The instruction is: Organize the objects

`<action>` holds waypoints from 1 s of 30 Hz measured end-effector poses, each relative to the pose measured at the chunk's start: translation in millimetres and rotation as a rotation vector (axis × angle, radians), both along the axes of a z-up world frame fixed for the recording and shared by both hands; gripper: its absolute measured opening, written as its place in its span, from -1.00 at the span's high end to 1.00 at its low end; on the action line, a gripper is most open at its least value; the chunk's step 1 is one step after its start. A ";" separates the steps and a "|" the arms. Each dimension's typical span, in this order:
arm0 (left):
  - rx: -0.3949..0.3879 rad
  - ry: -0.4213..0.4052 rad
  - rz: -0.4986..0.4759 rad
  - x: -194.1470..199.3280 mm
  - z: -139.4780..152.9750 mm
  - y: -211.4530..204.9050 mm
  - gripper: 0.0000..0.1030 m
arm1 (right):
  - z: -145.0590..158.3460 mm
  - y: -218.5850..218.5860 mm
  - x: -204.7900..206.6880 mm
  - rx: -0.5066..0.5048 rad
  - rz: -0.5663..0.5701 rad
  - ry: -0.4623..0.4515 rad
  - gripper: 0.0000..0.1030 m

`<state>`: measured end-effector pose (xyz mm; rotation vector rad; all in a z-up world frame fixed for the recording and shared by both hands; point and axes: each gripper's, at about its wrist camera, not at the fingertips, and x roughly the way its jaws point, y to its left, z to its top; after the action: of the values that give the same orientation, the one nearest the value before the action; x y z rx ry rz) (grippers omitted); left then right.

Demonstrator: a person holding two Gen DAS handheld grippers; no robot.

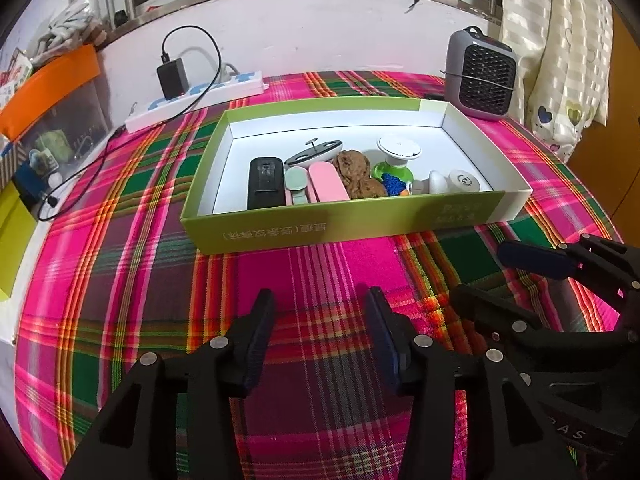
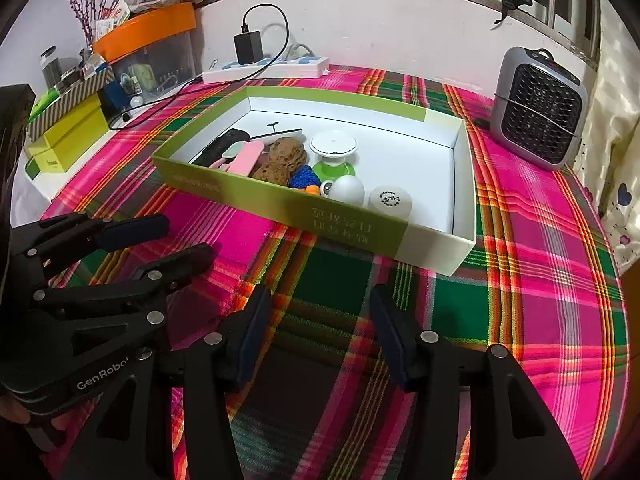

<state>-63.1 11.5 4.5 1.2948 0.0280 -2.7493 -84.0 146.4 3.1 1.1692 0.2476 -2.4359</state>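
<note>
A shallow green box (image 1: 328, 228) (image 2: 280, 204) with a white inside stands on the plaid cloth. Several small things lie along its near side: a black remote (image 1: 265, 184), a pink case (image 1: 326, 182) (image 2: 250, 158), a brown walnut (image 1: 354, 166) (image 2: 287, 151), a white-and-green stand (image 1: 398, 152) (image 2: 334, 148), a blue knitted piece (image 2: 304, 178) and two white balls (image 2: 390, 199). My left gripper (image 1: 320, 332) (image 2: 160, 240) is open and empty, in front of the box. My right gripper (image 2: 320, 332) (image 1: 516, 280) is open and empty beside it.
A grey fan heater (image 1: 482, 74) (image 2: 538, 106) stands at the back right. A white power strip (image 1: 196, 98) (image 2: 266, 70) with a black charger and cable lies against the back wall. Boxes and an orange-lidded bin (image 2: 148, 36) crowd the left edge. A curtain (image 1: 560, 52) hangs on the right.
</note>
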 end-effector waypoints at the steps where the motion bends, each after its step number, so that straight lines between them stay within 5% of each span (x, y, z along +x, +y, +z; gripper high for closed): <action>1: -0.001 0.000 0.000 -0.1 0.0 0.0 0.10 | 0.2 0.1 0.1 0.000 0.000 0.000 -0.02; 30: 0.001 -0.001 0.000 -0.4 0.3 -0.7 0.08 | 0.9 0.9 -1.1 -0.032 0.007 -0.014 -0.07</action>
<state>-63.4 10.8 4.8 1.2962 0.0294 -2.7496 -85.0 147.4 4.1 1.1687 0.2072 -2.4163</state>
